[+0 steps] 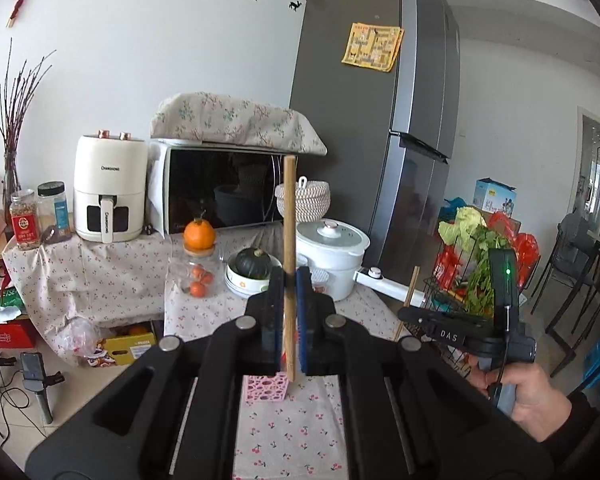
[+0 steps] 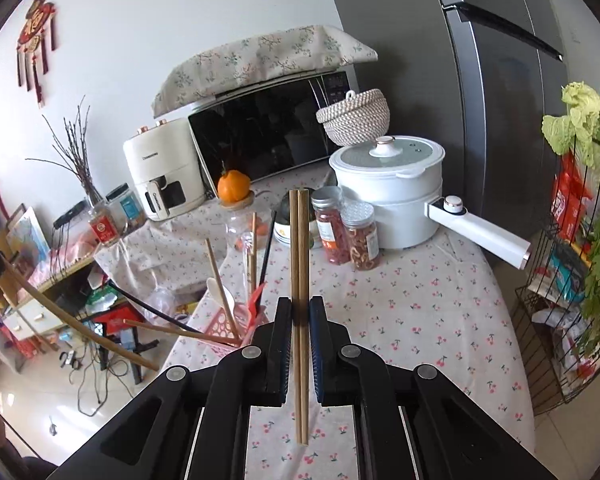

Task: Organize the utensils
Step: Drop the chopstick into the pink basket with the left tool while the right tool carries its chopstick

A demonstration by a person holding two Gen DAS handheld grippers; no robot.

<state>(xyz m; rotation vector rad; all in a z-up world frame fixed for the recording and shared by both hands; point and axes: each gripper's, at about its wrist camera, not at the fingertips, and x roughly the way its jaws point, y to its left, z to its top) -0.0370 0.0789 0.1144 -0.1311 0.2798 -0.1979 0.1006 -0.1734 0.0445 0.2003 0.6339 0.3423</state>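
Now the left hand-held gripper [image 1: 290,312] is clenched on a single upright wooden chopstick [image 1: 289,240], while the right hand-held gripper [image 2: 300,320] pinches a pair of wooden chopsticks [image 2: 299,264] upright, both raised over the cherry-print surface [image 2: 412,320] near the pink holder [image 2: 224,328] at its left edge.

Cherry-print cloth on tabletop [image 2: 420,312]; pink holder [image 2: 220,328]; tan chopsticks [image 2: 300,280]; white pot [image 2: 392,196]; grey fridge [image 1: 364,120].

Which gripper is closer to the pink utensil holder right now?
Left. The left gripper hangs just above the pink utensil holder; the right gripper is off to its right.
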